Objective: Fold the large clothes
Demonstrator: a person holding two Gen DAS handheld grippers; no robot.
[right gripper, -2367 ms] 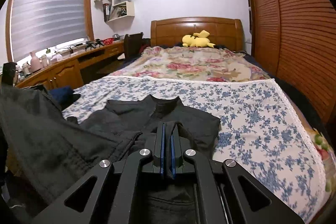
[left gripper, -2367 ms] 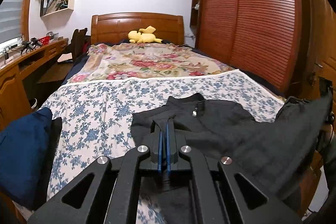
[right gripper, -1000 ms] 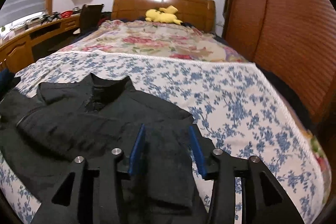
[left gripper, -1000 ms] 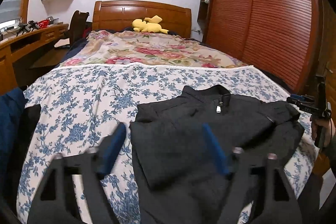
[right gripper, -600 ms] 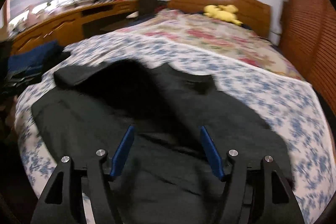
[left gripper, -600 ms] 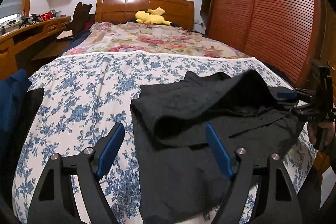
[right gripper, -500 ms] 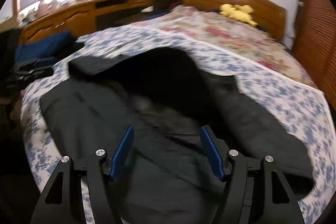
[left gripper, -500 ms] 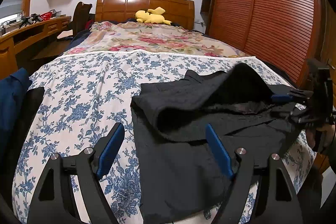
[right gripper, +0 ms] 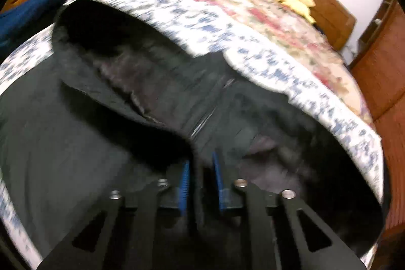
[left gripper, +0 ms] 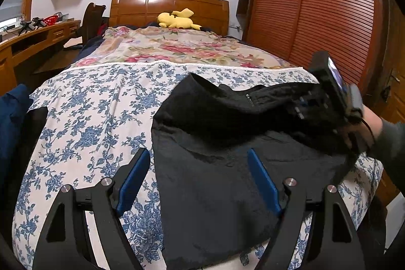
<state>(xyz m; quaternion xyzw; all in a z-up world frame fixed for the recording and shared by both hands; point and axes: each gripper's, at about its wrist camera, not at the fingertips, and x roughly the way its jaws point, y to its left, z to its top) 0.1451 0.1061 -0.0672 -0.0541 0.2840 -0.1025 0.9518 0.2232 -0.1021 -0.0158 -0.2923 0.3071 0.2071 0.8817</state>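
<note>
Surroundings: a yellow plush toy [left gripper: 178, 19] lay by the wooden headboard [left gripper: 169, 7]; a desk [left gripper: 35, 38] ran along the left wall, slatted wardrobe doors [left gripper: 326, 12] along the right; blue cloth [left gripper: 11, 123] sat at the bed's left edge.
Jacket: the black jacket [left gripper: 215, 181] lay on the blue-flowered bedspread [left gripper: 86, 118] at the near end of the bed, its right side lifted and folded leftward over itself.
Room: open bedspread lay left of and beyond the jacket; its hem reached the near edge.
Texture: matte, lightly creased fabric with a zip.
Left gripper [left gripper: 197, 176]: jaws spread wide above the jacket's left side, holding nothing.
Right gripper [right gripper: 200, 166]: jaws had just been closing, pinching a jacket fold; frame blurred.
</note>
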